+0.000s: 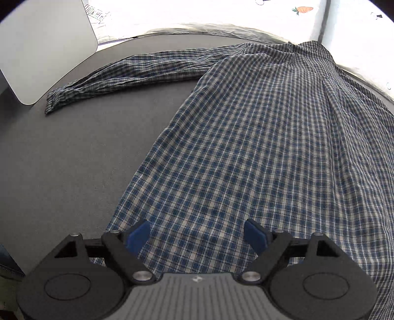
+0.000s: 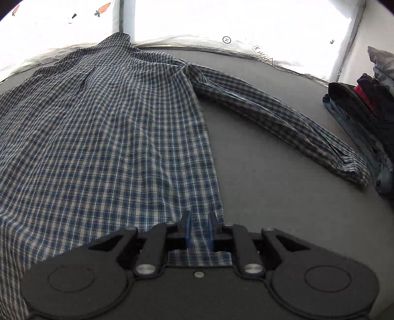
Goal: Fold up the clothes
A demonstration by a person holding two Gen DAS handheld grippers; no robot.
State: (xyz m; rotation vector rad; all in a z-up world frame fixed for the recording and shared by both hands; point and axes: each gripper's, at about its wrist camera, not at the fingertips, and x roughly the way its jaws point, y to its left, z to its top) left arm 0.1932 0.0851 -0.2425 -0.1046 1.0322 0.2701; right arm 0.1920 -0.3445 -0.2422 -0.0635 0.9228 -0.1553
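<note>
1. Plaid shirt (image 1: pixel 258 137) spread flat, back up, on the dark grey table (image 1: pixel 73 152); collar at the far edge, hem toward the cameras.
2. One sleeve (image 1: pixel 128 73) stretched out from the shirt's left side, cuff just short of a grey board (image 1: pixel 46 49).
3. Other sleeve (image 2: pixel 278 115) angled out from the shirt's right side, cuff beside a stack of folded clothes (image 2: pixel 364 118).
4. Left gripper (image 1: pixel 197 236) poised over the shirt's hem, blue pads (image 1: pixel 138 236) wide apart, nothing pinched between them.
5. Right gripper (image 2: pixel 199 231) at the shirt's near right corner, jaws narrow, a strip of hem fabric between the pads (image 2: pixel 188 231); whether pressed on the cloth or just slack, cannot tell.
6. Beyond the shirt's collar, white fabric with carrot prints (image 1: pixel 305 9).
</note>
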